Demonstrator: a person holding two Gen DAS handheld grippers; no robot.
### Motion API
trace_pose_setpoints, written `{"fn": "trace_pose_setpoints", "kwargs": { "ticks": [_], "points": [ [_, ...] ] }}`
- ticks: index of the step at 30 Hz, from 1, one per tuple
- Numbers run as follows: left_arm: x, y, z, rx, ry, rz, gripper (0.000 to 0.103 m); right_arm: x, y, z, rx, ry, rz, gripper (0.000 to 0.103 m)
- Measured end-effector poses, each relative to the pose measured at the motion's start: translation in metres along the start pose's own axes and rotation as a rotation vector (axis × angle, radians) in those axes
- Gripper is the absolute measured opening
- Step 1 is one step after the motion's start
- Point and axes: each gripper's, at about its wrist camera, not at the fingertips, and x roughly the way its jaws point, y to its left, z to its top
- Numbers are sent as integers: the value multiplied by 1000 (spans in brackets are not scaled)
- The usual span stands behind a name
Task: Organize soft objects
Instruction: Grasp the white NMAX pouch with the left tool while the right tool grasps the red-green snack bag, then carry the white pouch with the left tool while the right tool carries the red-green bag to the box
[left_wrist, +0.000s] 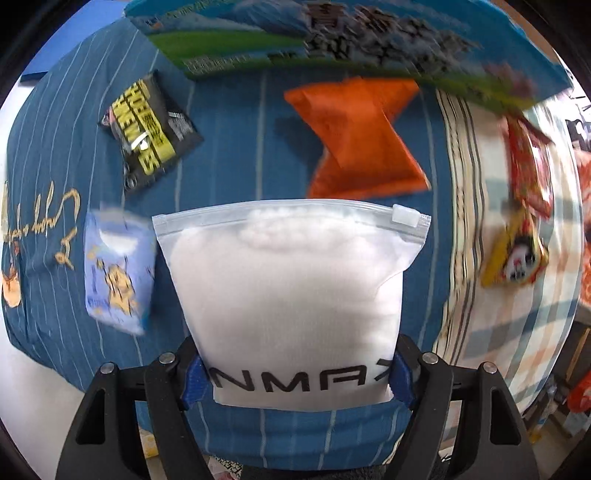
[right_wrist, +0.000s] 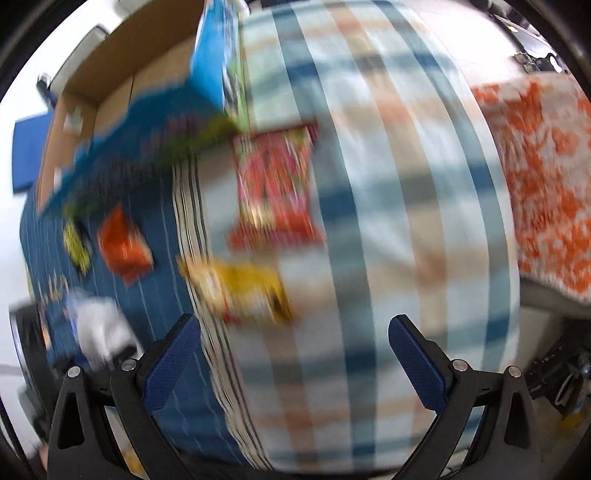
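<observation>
A white zip bag (left_wrist: 288, 280) lettered in black lies on the blue striped cloth (left_wrist: 229, 147). My left gripper (left_wrist: 299, 384) points down at it, blue pads pressed against the bag's two lower sides. Around the bag lie an orange packet (left_wrist: 358, 140), a black-and-yellow packet (left_wrist: 147, 129) and a pale blue packet (left_wrist: 118, 273). My right gripper (right_wrist: 295, 354) stands open over the plaid cloth (right_wrist: 406, 184), nothing between its fingers. A yellow packet (right_wrist: 243, 288) lies just ahead of its left finger, a red packet (right_wrist: 275, 184) further on. The right wrist view is blurred.
A blue printed carton (left_wrist: 332, 37) with an open brown inside (right_wrist: 110, 85) stands at the far edge of the cloths. An orange-and-white patterned cloth (right_wrist: 546, 184) lies to the right of the plaid one. The surface drops off at the near and left edges.
</observation>
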Motion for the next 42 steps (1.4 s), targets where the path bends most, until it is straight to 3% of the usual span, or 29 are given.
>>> {"fn": "trace_pose_setpoints", "kwargs": {
  "ticks": [3, 5, 7, 9, 12, 19, 25, 30, 33, 37, 42],
  "points": [
    [-2, 11, 12, 9, 7, -3, 76, 16, 6, 40, 62, 8, -2, 94],
    [-3, 15, 17, 25, 17, -8, 76, 34, 11, 62, 84, 39, -30, 79],
    [4, 16, 20, 37, 28, -16, 76, 48, 15, 72, 97, 68, -49, 78],
    [6, 24, 18, 41, 42, -32, 76, 61, 17, 79, 107, 94, -59, 53],
    [14, 30, 13, 63, 37, -51, 76, 69, 17, 78, 115, 104, -86, 49],
    [11, 31, -5, 115, 22, -67, 76, 32, -9, 41, 127, 97, -186, 47],
    [1, 42, -80, 127, 37, -66, 76, 18, -29, -40, 152, 135, -186, 47],
    [1, 39, -130, 125, 45, -42, 76, 30, 4, -104, 101, 179, -134, 47],
    [0, 24, -160, 128, 62, -38, 76, 33, 34, -126, 36, 200, -91, 47],
    [14, 26, -176, 125, 69, -17, 77, 46, 77, -135, -55, 199, -86, 47],
    [13, 31, -204, 103, 56, -4, 78, 63, 96, -132, -98, 191, -145, 47]
  ]
}}
